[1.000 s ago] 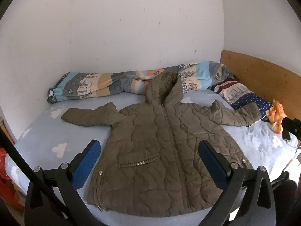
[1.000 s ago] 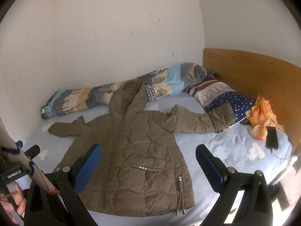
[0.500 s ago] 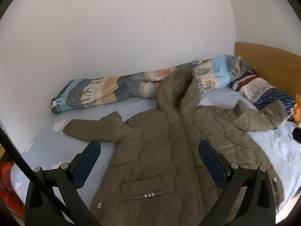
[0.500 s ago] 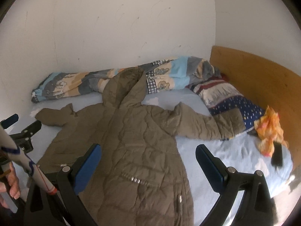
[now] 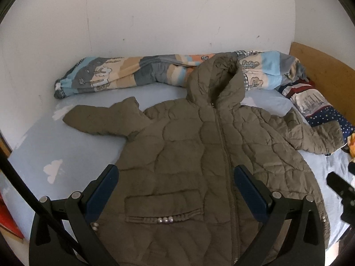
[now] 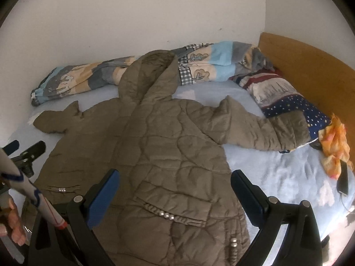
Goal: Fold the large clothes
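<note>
Nearest the lens in each wrist view, both tools have moved in over the bed since a second ago. The left gripper point(image 5: 176, 190) has its blue fingers spread wide apart with nothing between them, hanging above the lower front of the jacket point(image 5: 199, 159), just above the pocket with its row of shiny studs; earlier the whole hem showed below it, now the hem runs out of the bottom of the frame. The right gripper point(image 6: 175, 190) is likewise wide apart and holds nothing, hovering over the jacket's other front pocket.

The jacket, an olive quilted one with a hood, lies front-up and zipped on the pale blue sheet point(image 5: 73, 155) of the bed, both sleeves stretched out sideways. It looks unmoved; it only fills more of each view.

The far sleeve end rests on a star-patterned pillow point(image 6: 292, 108). Beside that lies an orange cloth point(image 6: 335, 141), with a dark phone point(image 6: 342, 180) just next to it.

Farther back, the hood lies against a rolled patterned quilt point(image 5: 133, 73) along the white wall, and a wooden headboard point(image 6: 310, 66) stands at the right.
</note>
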